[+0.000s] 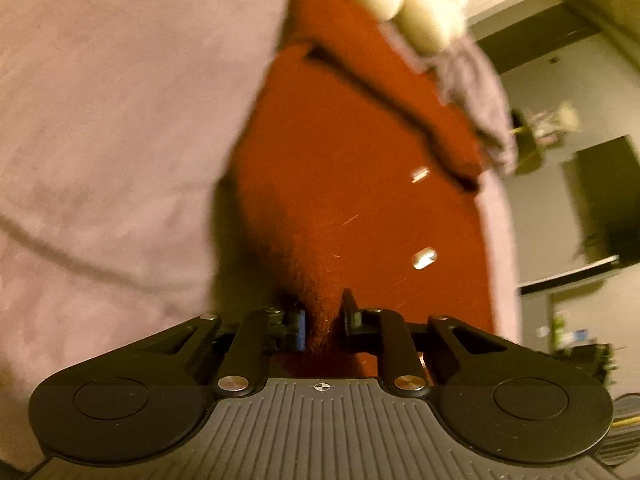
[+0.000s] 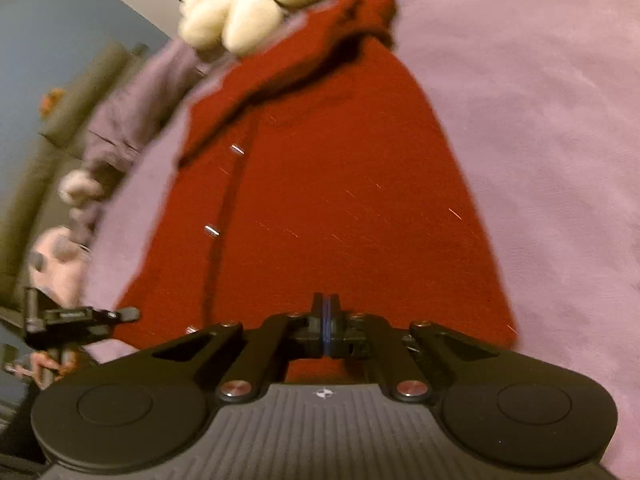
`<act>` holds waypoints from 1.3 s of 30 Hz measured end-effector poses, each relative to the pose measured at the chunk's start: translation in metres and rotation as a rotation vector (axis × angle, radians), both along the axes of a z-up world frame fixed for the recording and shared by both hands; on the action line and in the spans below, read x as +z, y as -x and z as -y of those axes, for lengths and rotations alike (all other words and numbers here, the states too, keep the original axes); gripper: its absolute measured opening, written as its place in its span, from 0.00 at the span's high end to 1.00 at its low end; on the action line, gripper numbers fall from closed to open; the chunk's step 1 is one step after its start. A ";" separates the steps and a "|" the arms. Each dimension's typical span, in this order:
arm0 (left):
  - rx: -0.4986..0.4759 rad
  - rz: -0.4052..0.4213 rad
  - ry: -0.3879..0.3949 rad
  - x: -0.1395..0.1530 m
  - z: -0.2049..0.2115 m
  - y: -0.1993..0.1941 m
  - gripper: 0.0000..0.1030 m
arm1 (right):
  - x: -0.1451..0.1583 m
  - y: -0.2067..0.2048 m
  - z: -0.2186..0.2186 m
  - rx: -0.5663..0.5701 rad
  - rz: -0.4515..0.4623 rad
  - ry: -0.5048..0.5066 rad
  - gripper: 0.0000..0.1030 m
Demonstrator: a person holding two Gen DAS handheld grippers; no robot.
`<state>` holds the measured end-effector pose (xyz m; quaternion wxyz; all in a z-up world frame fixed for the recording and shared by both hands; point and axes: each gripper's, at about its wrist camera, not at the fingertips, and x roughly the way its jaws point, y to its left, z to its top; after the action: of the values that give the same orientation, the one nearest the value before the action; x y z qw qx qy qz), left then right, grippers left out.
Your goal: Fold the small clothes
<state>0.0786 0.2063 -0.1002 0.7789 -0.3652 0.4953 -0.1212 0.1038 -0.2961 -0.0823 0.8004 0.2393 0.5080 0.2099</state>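
Red knitted cardigan (image 1: 352,184), fastened with small silver buttons (image 1: 424,258), lies spread on a lilac bedspread (image 1: 100,120), both views blurred. The left gripper (image 1: 322,320) pinches a bunched fold of the cardigan's near hem between narrowly parted jaws. The right gripper (image 2: 326,320) has its jaws pressed together at the hem; whether cloth sits between them cannot be told. A cream plush toy (image 2: 236,12) rests at the garment's far end. No writing is legible.
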 end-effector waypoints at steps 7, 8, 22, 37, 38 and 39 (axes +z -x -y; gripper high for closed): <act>0.108 0.146 0.001 0.036 -0.005 -0.068 0.82 | 0.031 -0.065 -0.007 -0.120 0.152 -0.041 1.00; 0.141 0.145 -0.008 0.034 -0.006 -0.081 0.82 | 0.032 -0.075 -0.008 -0.139 0.168 -0.027 1.00; 0.204 0.080 0.024 -0.010 -0.019 -0.094 0.82 | -0.003 -0.019 0.025 -0.071 -0.033 0.208 0.54; 0.134 0.155 -0.083 0.038 -0.016 -0.070 0.82 | 0.012 -0.032 0.016 -0.081 0.017 -0.025 0.89; 0.141 0.165 -0.075 0.044 -0.017 -0.078 0.82 | 0.022 -0.042 0.015 -0.094 0.051 -0.045 0.89; 0.151 0.174 -0.076 0.047 -0.018 -0.087 0.82 | 0.033 -0.055 0.014 -0.109 0.090 -0.063 0.89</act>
<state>0.1655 0.2239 -0.0531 0.8391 -0.3599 0.4010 -0.0748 0.1586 -0.3100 -0.0492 0.8247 0.2818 0.4511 0.1925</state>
